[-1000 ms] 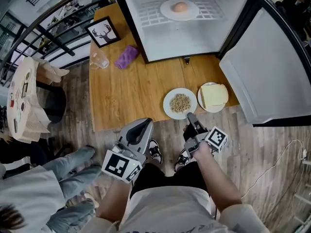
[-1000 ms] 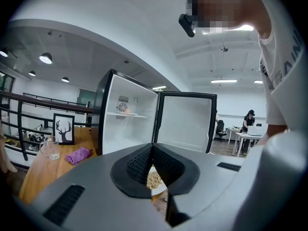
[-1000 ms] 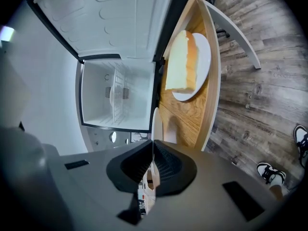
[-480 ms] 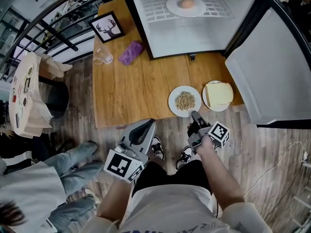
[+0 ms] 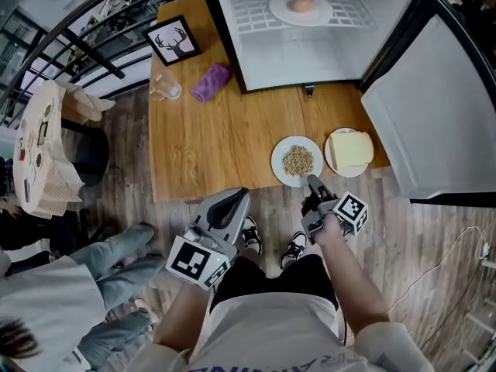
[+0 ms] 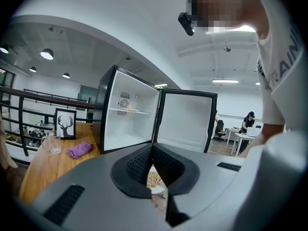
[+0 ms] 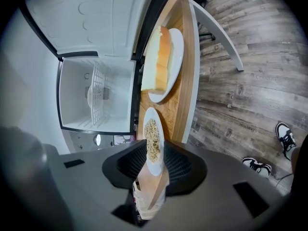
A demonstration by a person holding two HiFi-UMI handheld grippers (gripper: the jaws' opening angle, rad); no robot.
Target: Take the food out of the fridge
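Right gripper [image 5: 312, 180], jaws apart, stayed by the seemingly released grain plate [image 5: 277, 162]; left gripper [image 5: 235, 195] hung closed; egg [image 5: 303, 4] remained in the fridge [image 5: 302, 56].

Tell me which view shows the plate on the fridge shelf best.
Head view: it looks down on the whole plate and the round orange food on it. The left gripper view shows only a tiny orange speck on the shelf. The right gripper view has the shelf edge-on; the plate cannot be made out.
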